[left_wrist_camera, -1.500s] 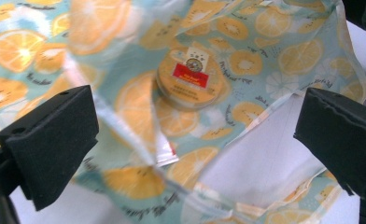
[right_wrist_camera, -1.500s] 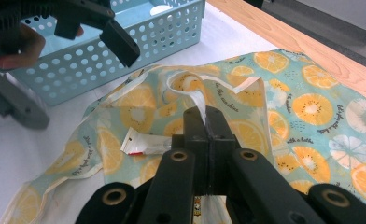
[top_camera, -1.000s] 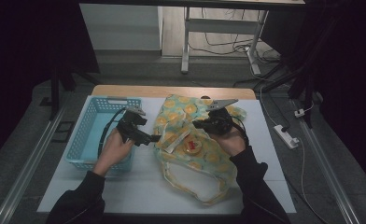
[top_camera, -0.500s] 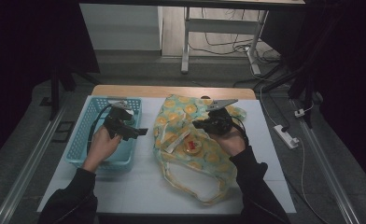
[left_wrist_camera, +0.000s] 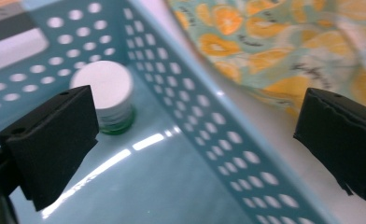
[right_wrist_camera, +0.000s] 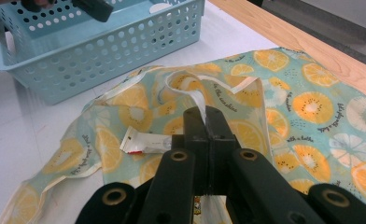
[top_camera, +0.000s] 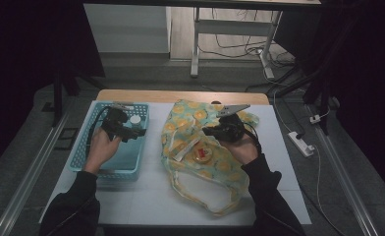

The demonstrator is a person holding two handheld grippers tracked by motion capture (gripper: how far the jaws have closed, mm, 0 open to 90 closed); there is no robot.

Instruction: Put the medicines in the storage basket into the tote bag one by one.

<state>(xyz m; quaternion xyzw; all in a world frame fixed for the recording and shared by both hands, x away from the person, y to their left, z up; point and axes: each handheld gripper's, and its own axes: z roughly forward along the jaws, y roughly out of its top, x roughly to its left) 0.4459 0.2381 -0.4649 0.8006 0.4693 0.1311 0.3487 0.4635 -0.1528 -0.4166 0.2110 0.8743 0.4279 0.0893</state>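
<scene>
Overhead, left hand-held gripper (top_camera: 137, 132) above basket (top_camera: 85, 160)

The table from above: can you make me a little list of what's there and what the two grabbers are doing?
bag: fruit-print cloth bag lying flat on the table
basket: blue basket left of the bag
jar: white-lidded jar standing in the basket
left gripper: open, above the basket
right gripper: shut on the bag's white strap

floor (top_camera: 180, 73): grey | desk legs (top_camera: 196, 44): white, behind | power strip (top_camera: 301, 143): right | surroundings: dark
</scene>
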